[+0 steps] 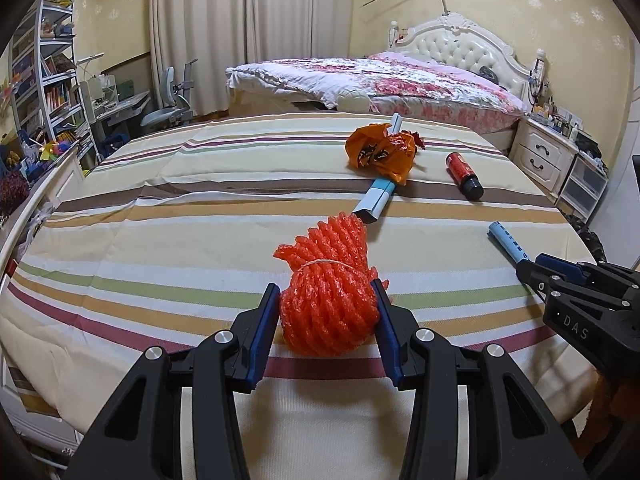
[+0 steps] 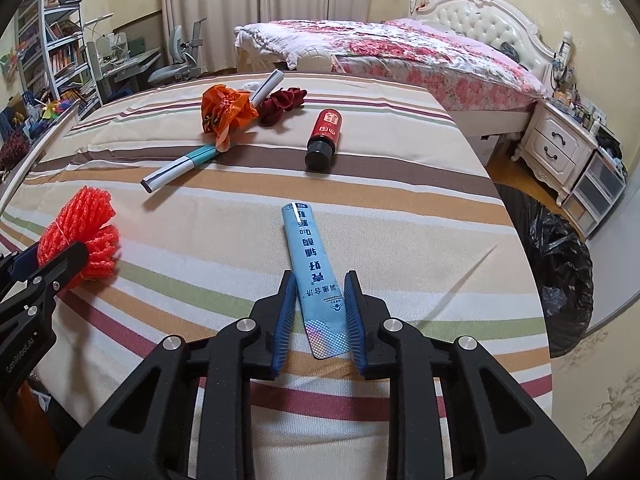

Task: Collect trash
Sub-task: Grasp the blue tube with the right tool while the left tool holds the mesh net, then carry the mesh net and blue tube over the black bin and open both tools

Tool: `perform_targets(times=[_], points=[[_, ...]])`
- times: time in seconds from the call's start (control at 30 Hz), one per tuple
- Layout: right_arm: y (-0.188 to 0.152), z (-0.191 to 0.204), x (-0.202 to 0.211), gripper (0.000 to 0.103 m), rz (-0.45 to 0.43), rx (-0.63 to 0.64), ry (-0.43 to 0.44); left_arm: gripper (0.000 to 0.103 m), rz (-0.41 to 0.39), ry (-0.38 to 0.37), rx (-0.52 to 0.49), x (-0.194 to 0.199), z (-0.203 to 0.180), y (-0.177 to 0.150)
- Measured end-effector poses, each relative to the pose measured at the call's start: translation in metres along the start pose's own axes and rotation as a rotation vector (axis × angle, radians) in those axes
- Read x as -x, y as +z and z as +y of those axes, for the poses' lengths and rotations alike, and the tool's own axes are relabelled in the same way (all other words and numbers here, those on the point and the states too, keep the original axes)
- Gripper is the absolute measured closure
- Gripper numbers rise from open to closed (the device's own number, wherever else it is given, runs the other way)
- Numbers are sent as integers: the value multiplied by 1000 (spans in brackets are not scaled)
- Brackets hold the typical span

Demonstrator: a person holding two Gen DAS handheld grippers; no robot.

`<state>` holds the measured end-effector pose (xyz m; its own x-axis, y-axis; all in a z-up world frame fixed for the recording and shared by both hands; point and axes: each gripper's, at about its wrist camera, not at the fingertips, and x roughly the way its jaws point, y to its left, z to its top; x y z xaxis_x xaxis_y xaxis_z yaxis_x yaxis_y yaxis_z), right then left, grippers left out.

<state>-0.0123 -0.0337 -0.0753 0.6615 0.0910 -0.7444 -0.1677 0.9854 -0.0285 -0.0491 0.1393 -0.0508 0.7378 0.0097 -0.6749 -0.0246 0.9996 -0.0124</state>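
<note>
My left gripper [image 1: 326,292] is shut on an orange foam fruit net [image 1: 332,288], which rests on the striped bedsheet [image 1: 160,240]; the net also shows in the right wrist view [image 2: 80,236]. My right gripper [image 2: 320,278] straddles a light blue sachet [image 2: 316,276] lying flat on the sheet; its pads [image 2: 285,312] sit close on both sides, with a small gap on the left. Further back lie a crumpled orange wrapper [image 2: 226,114], a blue-white rolled packet [image 2: 180,170], a red bottle with black cap [image 2: 325,136] and a dark red scrunchie [image 2: 280,104].
A black trash bag [image 2: 560,264] stands on the floor off the right edge of the bed. A second bed with a floral quilt [image 2: 400,52] lies behind, a white nightstand [image 2: 556,144] at right, and a desk, chair and bookshelf [image 2: 60,52] at left.
</note>
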Motion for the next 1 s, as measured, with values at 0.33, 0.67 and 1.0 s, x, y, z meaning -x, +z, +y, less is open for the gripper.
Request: perform_targets(times=[0.33,0.67,1.0], points=[[-4,0,3,81,-28,-10,-2,57,-15,-1,1,2,2,-6],[-6,-4,10,82,-53,-28,-2,60,-36,-1,-7,6,0,-4],[1,-27,27,82,-110,-79,-37,61,-117,-52,-47,24,-24,13]])
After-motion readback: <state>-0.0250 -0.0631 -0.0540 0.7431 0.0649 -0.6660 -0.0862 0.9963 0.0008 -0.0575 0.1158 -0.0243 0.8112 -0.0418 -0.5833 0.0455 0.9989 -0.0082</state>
